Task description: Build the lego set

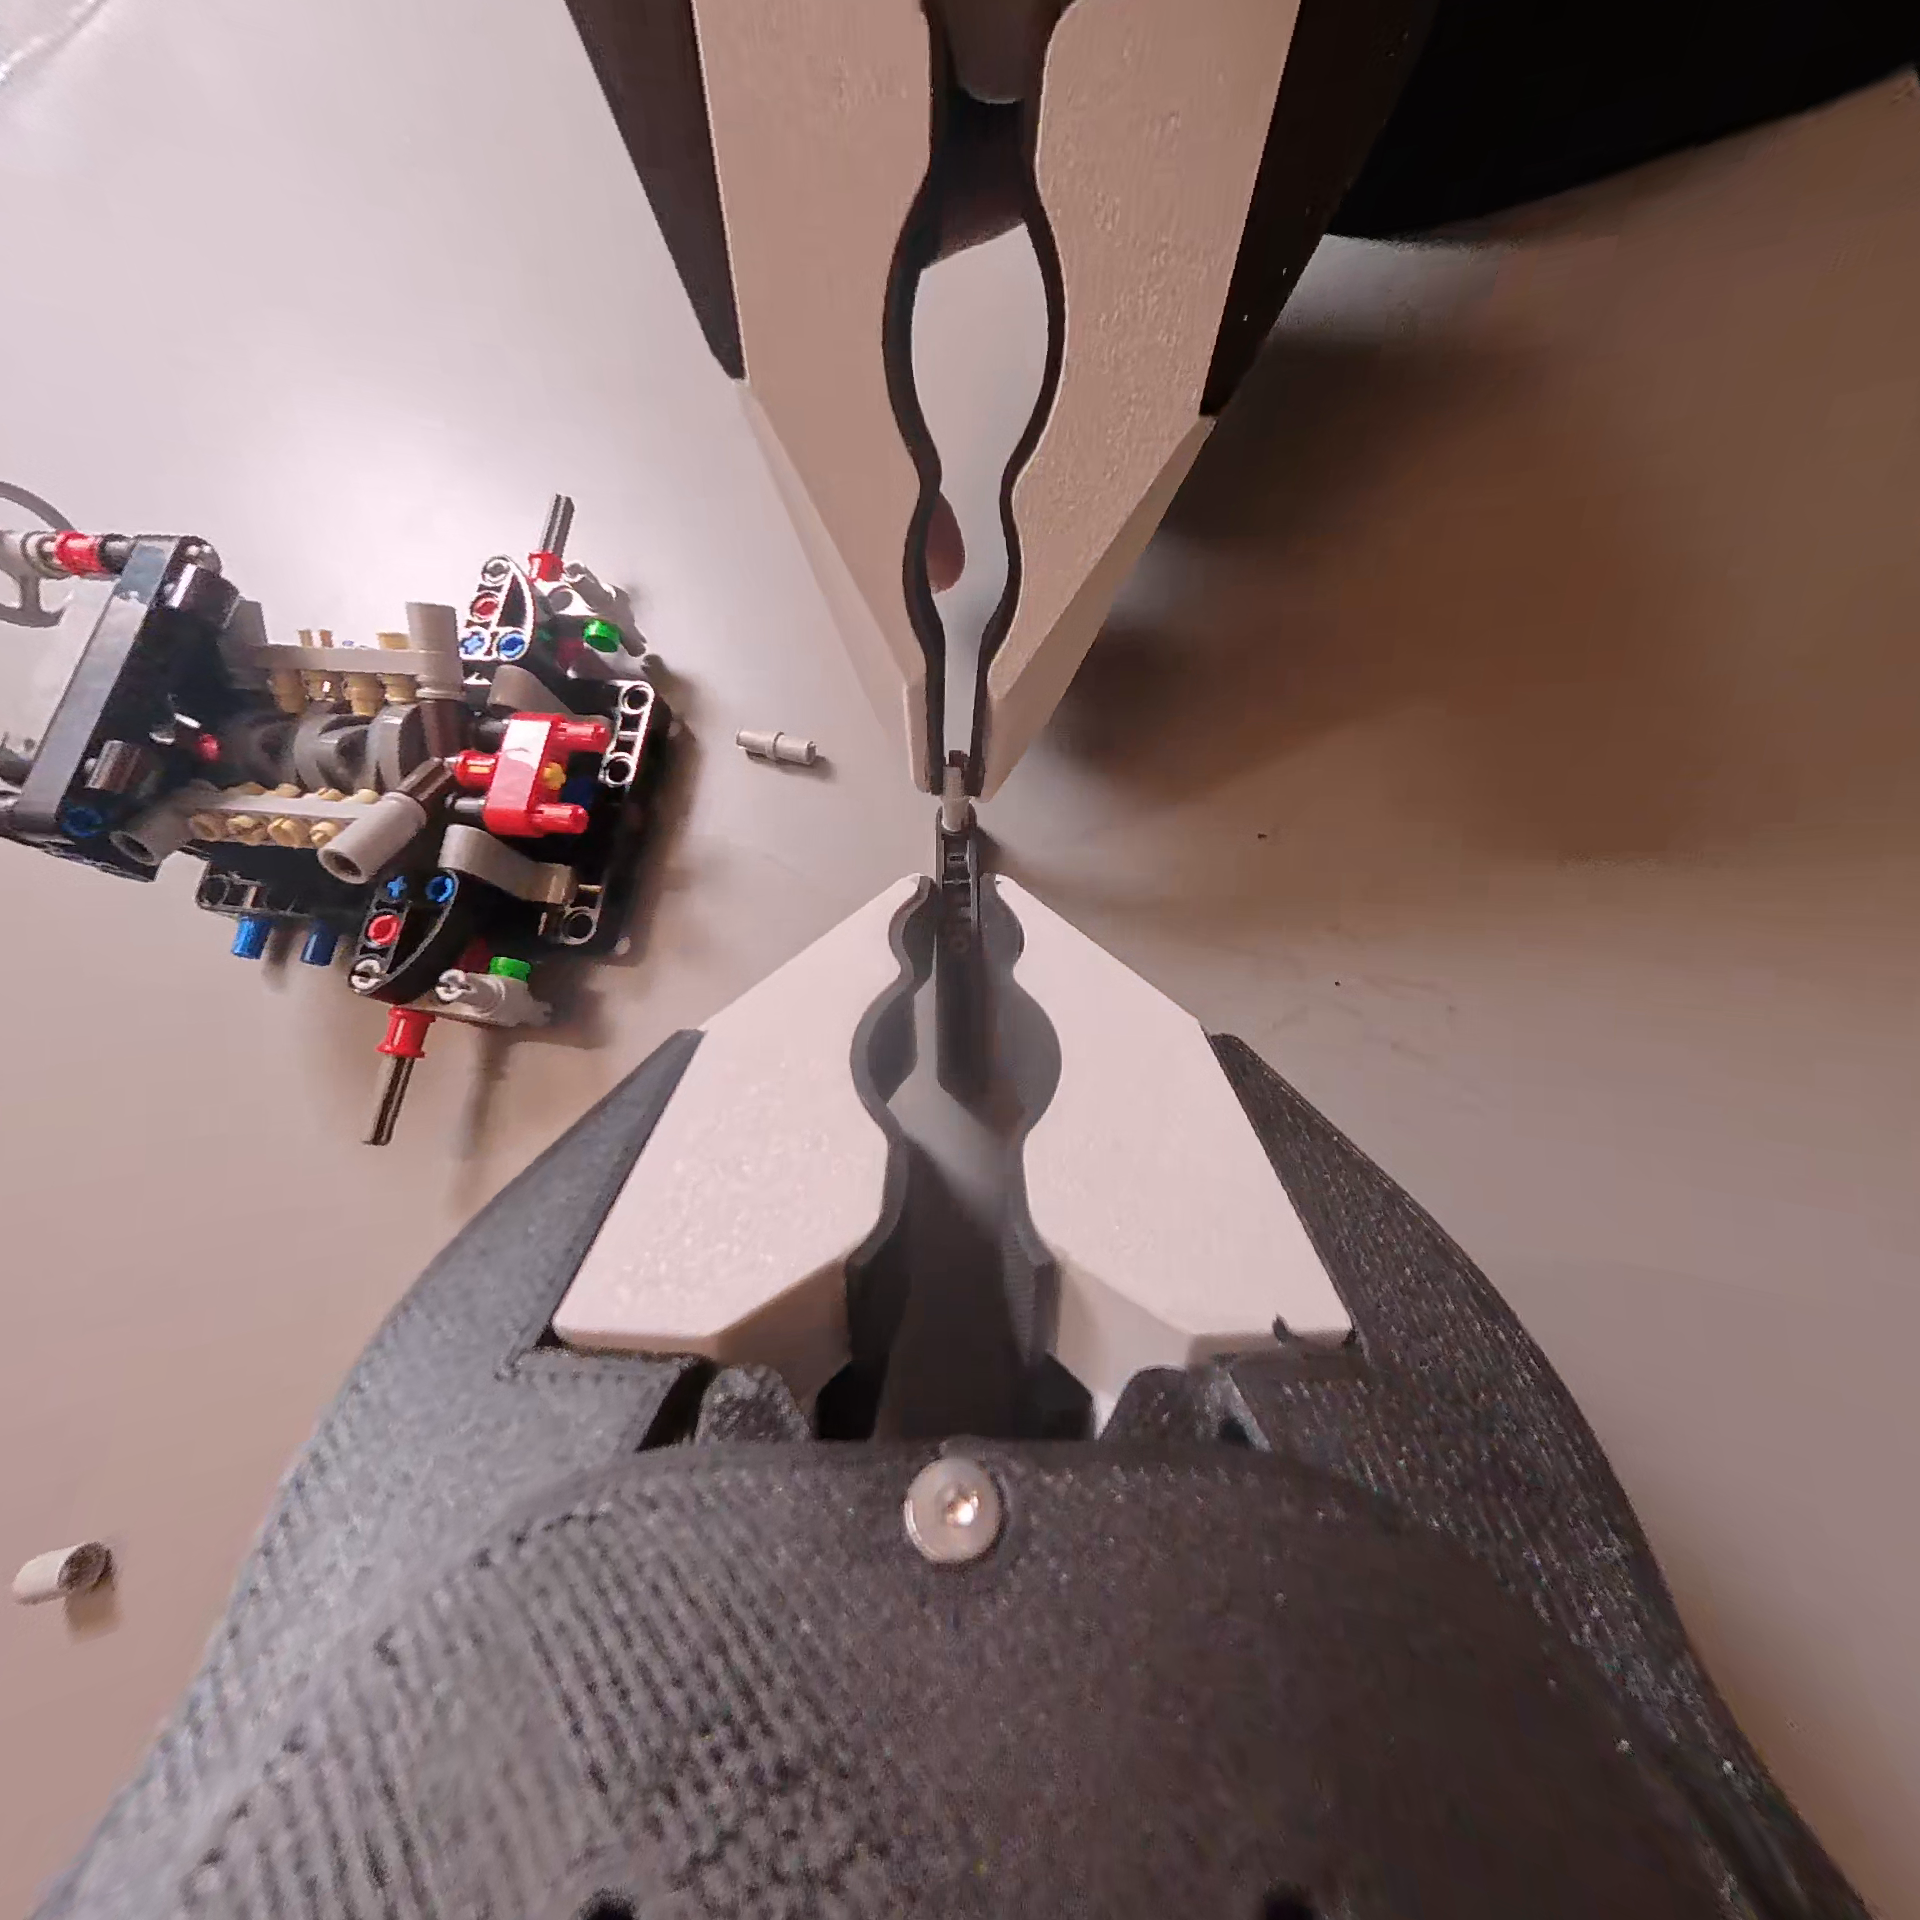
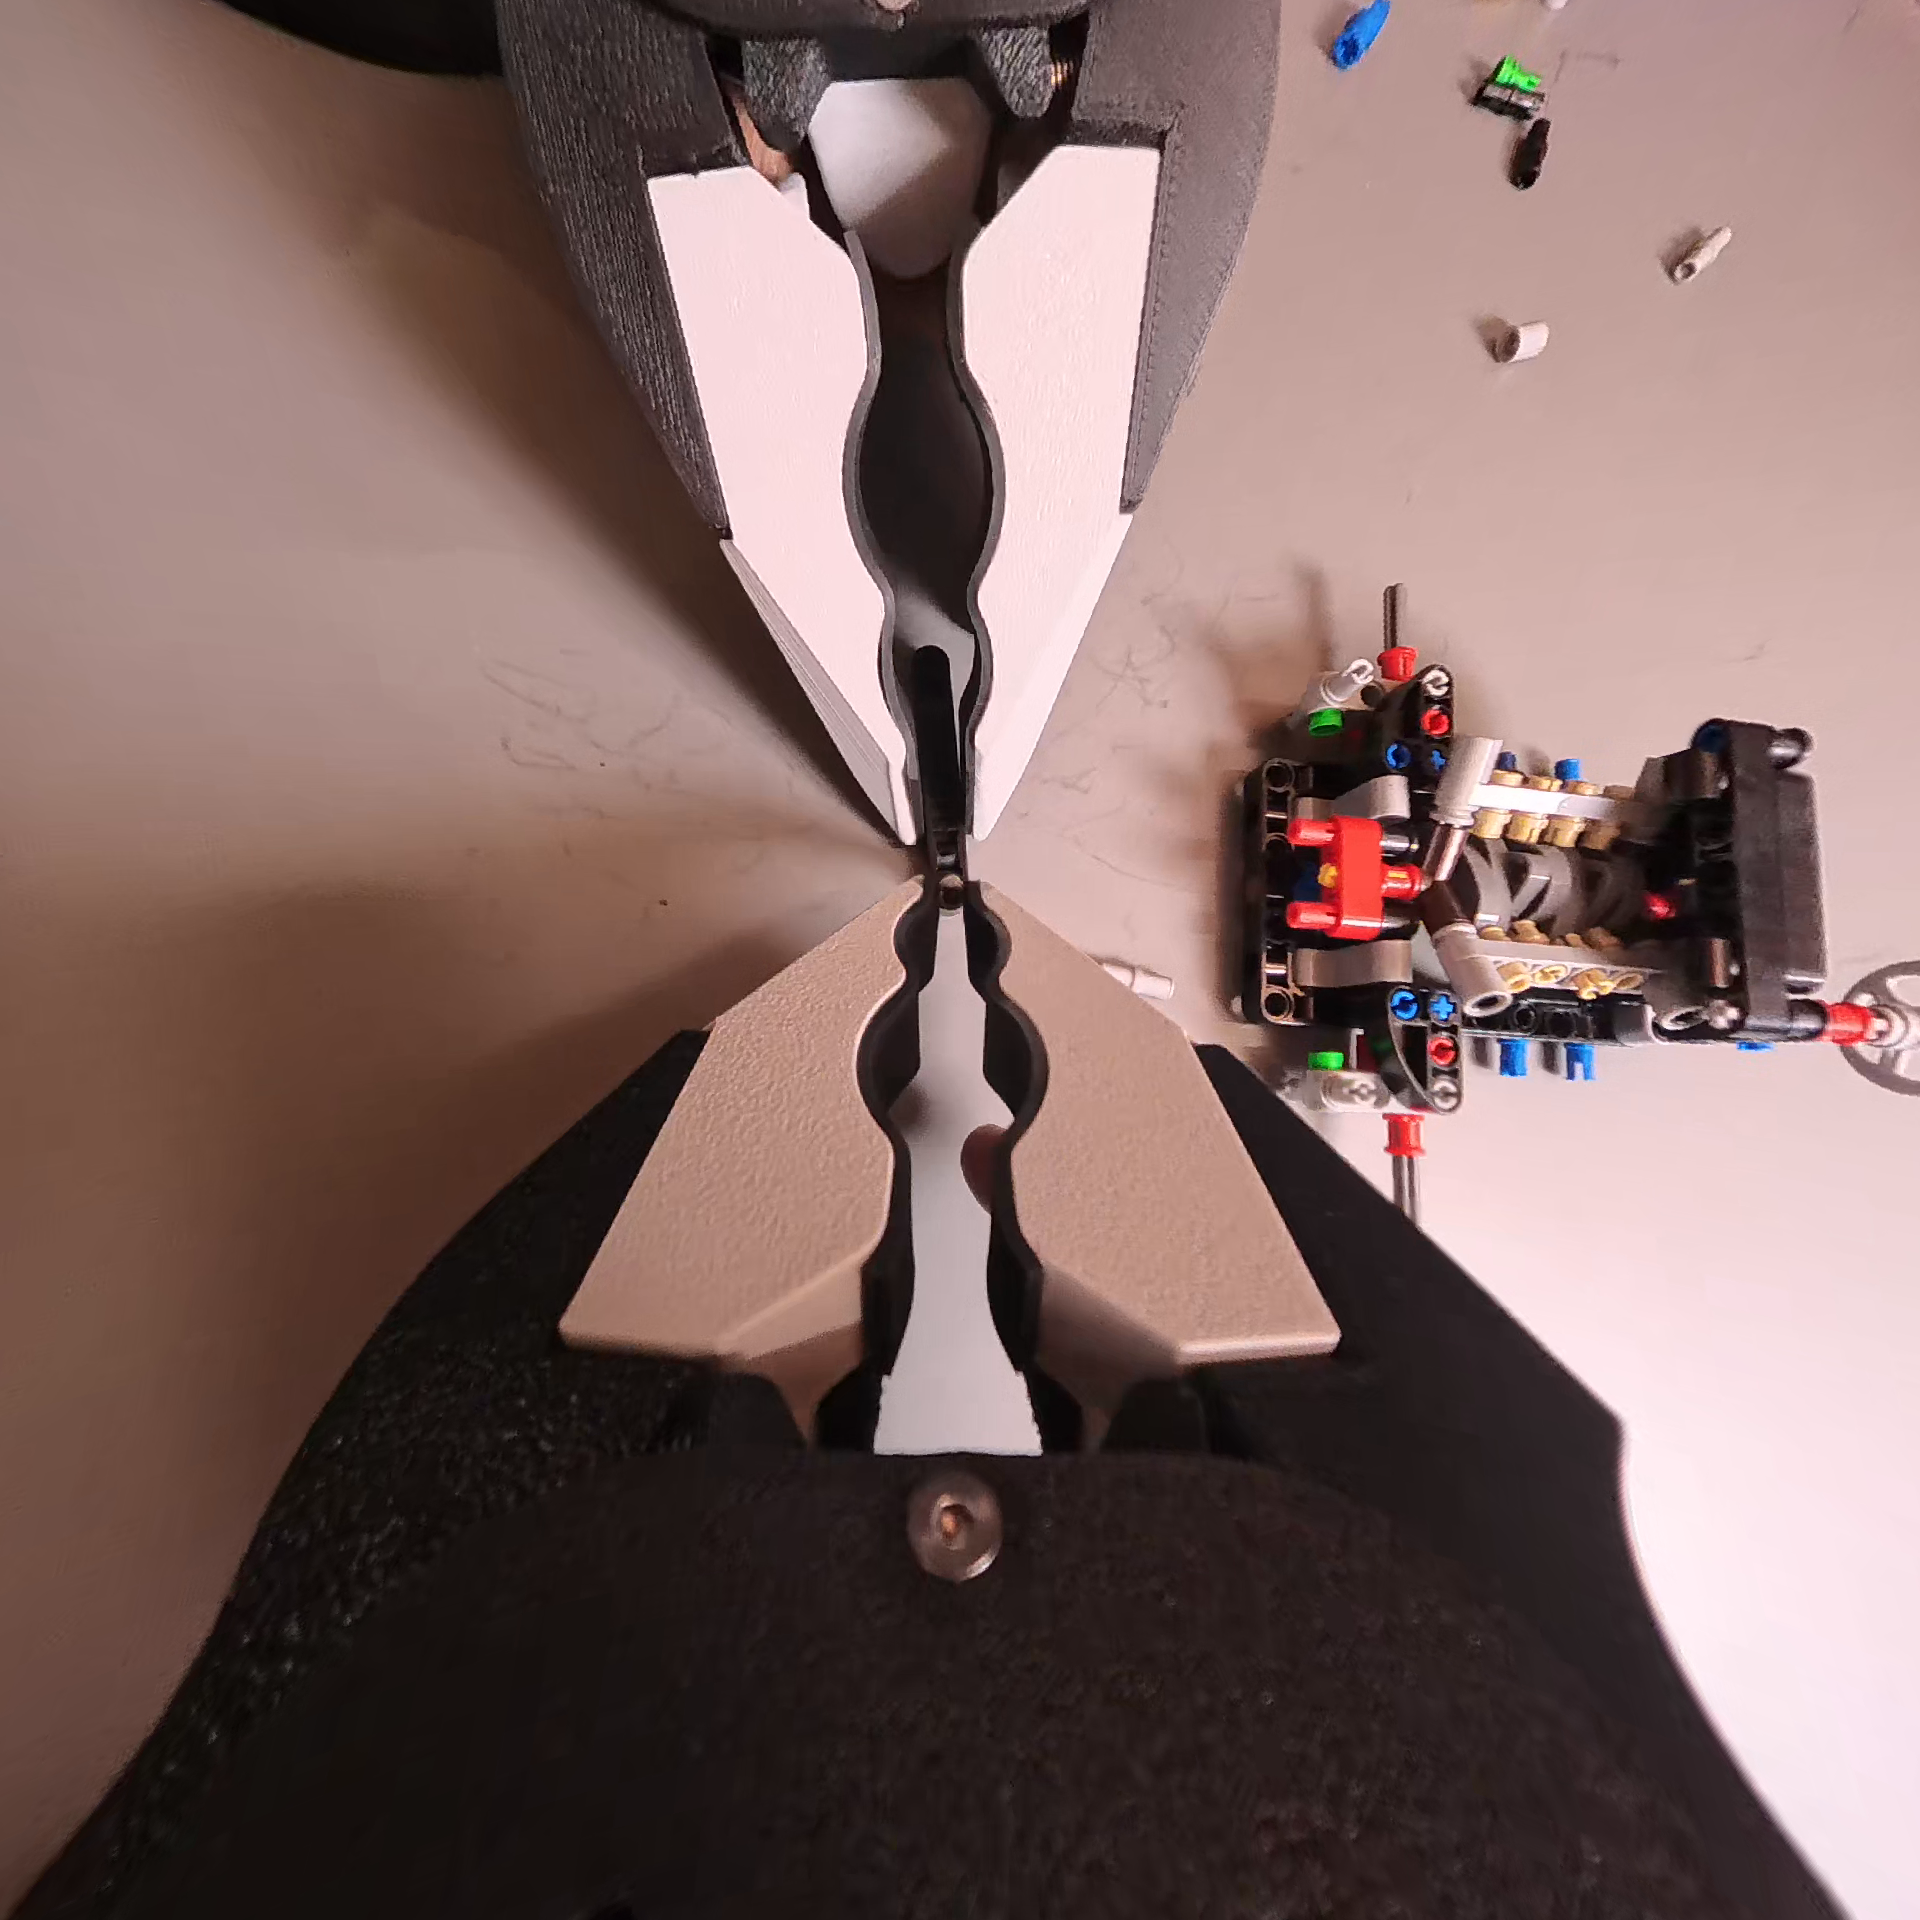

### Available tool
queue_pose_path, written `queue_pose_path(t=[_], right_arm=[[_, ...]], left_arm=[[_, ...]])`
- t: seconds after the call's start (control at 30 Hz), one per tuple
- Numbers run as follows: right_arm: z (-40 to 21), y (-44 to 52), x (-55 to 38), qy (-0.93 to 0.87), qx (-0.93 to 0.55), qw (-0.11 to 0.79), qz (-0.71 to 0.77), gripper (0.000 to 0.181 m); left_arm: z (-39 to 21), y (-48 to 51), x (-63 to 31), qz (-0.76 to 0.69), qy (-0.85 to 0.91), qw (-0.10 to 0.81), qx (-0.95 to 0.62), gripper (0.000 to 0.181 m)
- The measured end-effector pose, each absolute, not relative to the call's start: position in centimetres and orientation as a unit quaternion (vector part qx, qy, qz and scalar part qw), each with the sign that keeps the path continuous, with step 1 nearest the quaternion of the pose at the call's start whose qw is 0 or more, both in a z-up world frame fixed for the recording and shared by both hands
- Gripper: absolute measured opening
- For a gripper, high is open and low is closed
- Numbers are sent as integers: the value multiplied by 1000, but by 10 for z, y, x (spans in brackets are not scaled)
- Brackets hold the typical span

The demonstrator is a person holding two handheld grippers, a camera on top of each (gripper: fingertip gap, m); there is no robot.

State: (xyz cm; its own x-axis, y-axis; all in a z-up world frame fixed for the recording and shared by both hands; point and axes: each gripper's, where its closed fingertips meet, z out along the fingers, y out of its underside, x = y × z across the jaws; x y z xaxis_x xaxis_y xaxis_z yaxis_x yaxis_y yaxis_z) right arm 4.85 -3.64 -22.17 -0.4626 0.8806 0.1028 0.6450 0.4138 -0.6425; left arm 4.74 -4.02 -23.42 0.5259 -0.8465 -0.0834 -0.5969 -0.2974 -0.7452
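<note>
Left tongs [image 1: 956, 883]: pressed together on a thin black beam [image 1: 954, 940], which runs back between the fingers and juts a little past the tips.
Right tongs [image 2: 943, 896]: pinching a small light grey pin [image 1: 954, 792] at the very tips; seen from the left wrist camera, the pin points straight at the beam's end.
Meeting point: the two pairs of tongs face each other tip to tip above the table [image 1: 1558, 1039]. The pin's free end touches the end hole of the beam, or lies just beside it; how deep it sits cannot be told.
Lego set: the part-built chassis [image 1: 343, 790], black frame with red, blue, tan and grey fittings, lies on the table well off to the left of the left tongs, and so to the right of the right tongs. Neither pair touches it.
Loose stock: a second grey pin [image 1: 777, 746] lies between the chassis and the tong tips; a grey sleeve [image 1: 62, 1569] lies nearer the left tongs' body; further small pieces [image 2: 1517, 94] are scattered beyond the chassis in the right wrist camera.
Step in hand (judged): fitting the pin into the beam as a sub-assembly, off the model.
Next move (judged): push along the shared axis, both grips firm, pin square to the hole; any tilt risks the pin slipping free.
</note>
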Motion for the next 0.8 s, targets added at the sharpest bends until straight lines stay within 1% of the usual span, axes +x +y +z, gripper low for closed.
queue_pose_path(t=[0.27,0.43,0.8], right_arm=[[-223,-36,47,-840,-457,188,222,3],[-223,-37,45,-876,-420,157,177,3],[-225,-38,45,-891,-409,103,167,3]], left_arm=[[-234,-39,47,-170,469,383,-778,7],[-234,-40,46,-187,468,380,-776,7],[-234,-40,46,-201,465,373,-777,7]])
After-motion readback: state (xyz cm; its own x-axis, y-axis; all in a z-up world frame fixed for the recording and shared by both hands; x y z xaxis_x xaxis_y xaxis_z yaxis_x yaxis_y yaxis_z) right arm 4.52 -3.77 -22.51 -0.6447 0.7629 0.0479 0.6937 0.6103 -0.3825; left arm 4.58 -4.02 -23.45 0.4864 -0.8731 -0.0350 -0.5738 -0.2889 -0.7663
